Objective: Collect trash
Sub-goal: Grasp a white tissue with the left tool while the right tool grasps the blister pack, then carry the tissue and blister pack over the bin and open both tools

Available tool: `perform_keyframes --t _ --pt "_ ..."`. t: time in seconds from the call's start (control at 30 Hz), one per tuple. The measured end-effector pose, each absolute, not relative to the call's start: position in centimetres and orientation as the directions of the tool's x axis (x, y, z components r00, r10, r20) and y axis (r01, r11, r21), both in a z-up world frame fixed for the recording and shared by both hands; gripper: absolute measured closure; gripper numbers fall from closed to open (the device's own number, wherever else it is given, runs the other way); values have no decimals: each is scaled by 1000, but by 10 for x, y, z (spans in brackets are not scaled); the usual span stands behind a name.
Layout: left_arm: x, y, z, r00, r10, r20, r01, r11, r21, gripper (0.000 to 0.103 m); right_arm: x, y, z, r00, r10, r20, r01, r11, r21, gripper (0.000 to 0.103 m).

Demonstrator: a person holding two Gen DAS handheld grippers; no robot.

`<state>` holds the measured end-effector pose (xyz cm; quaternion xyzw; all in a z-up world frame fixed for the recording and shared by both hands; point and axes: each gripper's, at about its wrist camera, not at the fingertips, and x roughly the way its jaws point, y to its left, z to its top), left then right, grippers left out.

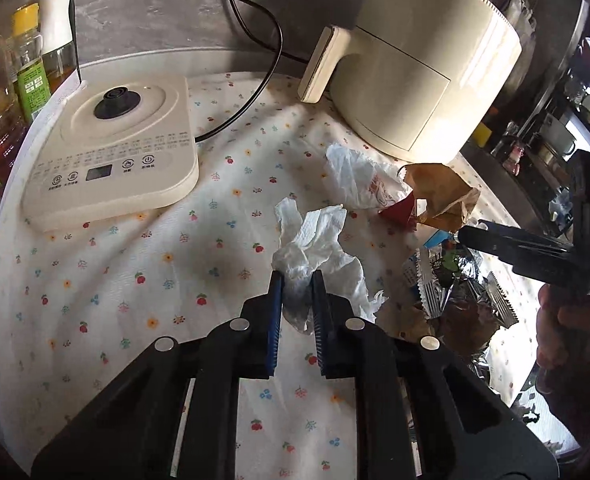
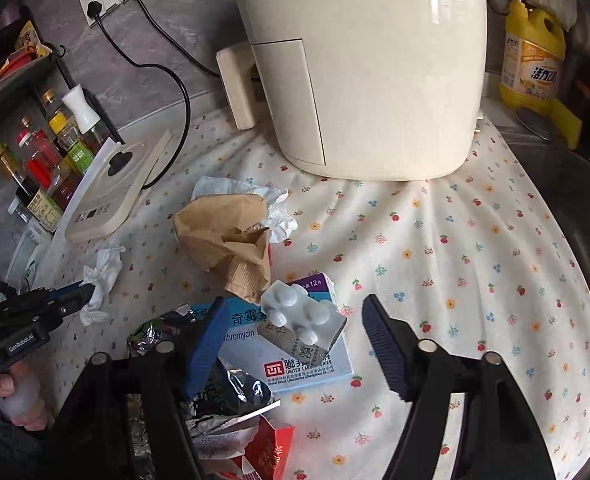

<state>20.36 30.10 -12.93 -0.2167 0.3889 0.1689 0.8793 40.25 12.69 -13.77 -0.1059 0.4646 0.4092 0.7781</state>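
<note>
- The crumpled white tissue (image 1: pixel 319 256) lay on the flowered cloth (image 1: pixel 135 280) in front of the kettle base (image 1: pixel 111 148), and the left gripper (image 1: pixel 297 280) had its jaws nearly shut, pinching the tissue's near end; the right wrist view showed the same pinch from the side.
- The right gripper (image 2: pixel 291 312) stood about half open over the medicine box (image 2: pixel 315 360) and the white blister pack (image 2: pixel 299 312) lying on it; its pads pressed on nothing, so it held nothing yet.
- By my reading the collecting had barely begun: one piece was gripped but still on the cloth, and no bin or bag for the trash showed in either view.
- Left to gather: the brown paper bag (image 2: pixel 227 236), a white plastic wrapper (image 1: pixel 359 180) behind it, the foil wrappers (image 2: pixel 231 388) and a red carton (image 2: pixel 267 452) near the right gripper, and the box and blister pack.
- The foil heap ran behind the right gripper's left finger, so how many pieces it held was unclear.
- The red carton was cut off by the lower edge of the right wrist view.
- The air fryer (image 2: pixel 367 68) hid the cloth behind it.
</note>
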Motion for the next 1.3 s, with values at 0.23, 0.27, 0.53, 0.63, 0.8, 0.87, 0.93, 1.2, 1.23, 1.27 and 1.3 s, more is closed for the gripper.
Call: perform_keyframes --t 0.23,0.27,0.53,0.63,0.8,0.87,0.93,1.2,1.23,1.27,1.3 --pt "179 289 -98 687 176 -705 -475 842 -253 88 399 116 -132 241 550 -800 -746 632 210 61" --pt "176 287 -93 690 185 -700 -475 845 -246 88 400 113 -131 245 551 -798 -741 637 213 61" --pt "157 267 -72 704 210 -679 -499 827 -261 88 399 70 -111 306 569 -763 -698 679 226 61" --pt "155 251 -61 718 215 -662 -485 836 -255 88 395 47 -102 321 578 -750 -689 686 234 61" --pt "158 221 -48 740 210 -639 -460 851 -253 88 383 1 -87 348 607 -715 -669 695 264 61" --pt "161 206 -45 748 193 -635 -441 860 -258 88 375 -19 -80 357 611 -706 -663 699 269 61" --pt "164 188 -41 761 170 -626 -410 874 -261 88 365 -39 -74 365 614 -700 -661 700 270 61" --pt "176 112 -40 788 45 -614 -264 926 -270 88 322 -125 -58 412 603 -683 -613 738 283 61" --pt "178 103 -41 788 27 -616 -246 929 -275 88 318 -135 -58 417 600 -682 -604 744 285 61" --pt "179 94 -42 787 10 -617 -230 933 -278 88 314 -145 -58 422 597 -682 -596 750 287 61" --pt "181 85 -43 785 -5 -619 -214 936 -279 88 310 -155 -58 427 593 -682 -588 756 289 61"
